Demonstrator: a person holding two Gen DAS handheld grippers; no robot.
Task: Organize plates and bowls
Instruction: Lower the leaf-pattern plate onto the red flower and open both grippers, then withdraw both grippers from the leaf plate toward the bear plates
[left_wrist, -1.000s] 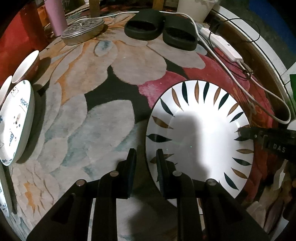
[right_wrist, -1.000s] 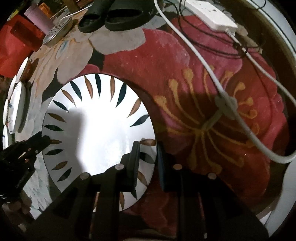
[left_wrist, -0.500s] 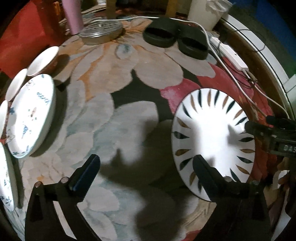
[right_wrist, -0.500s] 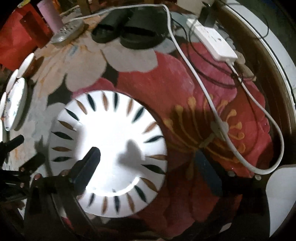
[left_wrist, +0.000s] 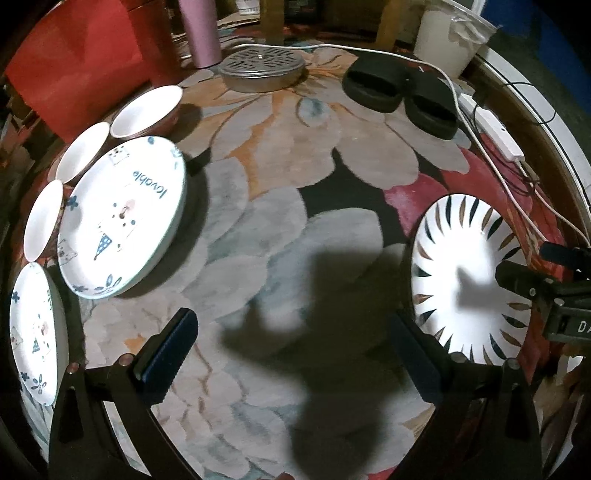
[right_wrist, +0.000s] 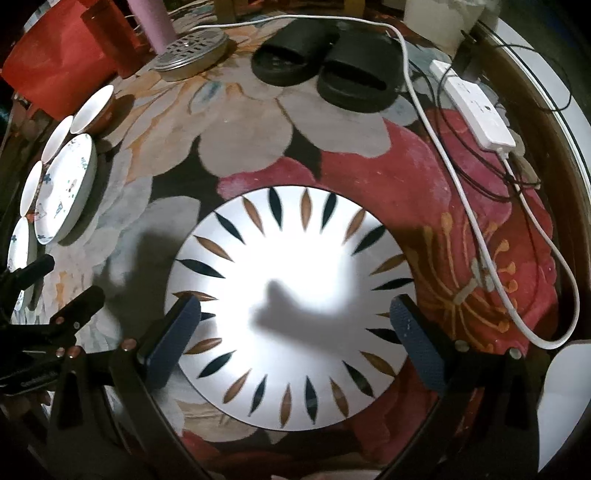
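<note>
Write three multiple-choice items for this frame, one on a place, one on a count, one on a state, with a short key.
1. Where does the leaf-rimmed plate lie?
A. stacked on the cartoon plate
B. alone, flat on the floral rug
C. on the black slippers

2. How many small white bowls sit beside the cartoon plate in the left wrist view?
A. one
B. three
C. five

3. How does the right gripper stand?
A. open, holding nothing
C. shut on a cable
B. shut on the plate rim

Key: 1 B, rug shows all round its rim; 2 B, three white bowls line the plate's far side; 3 A, the fingers stand wide apart above the plate.
</note>
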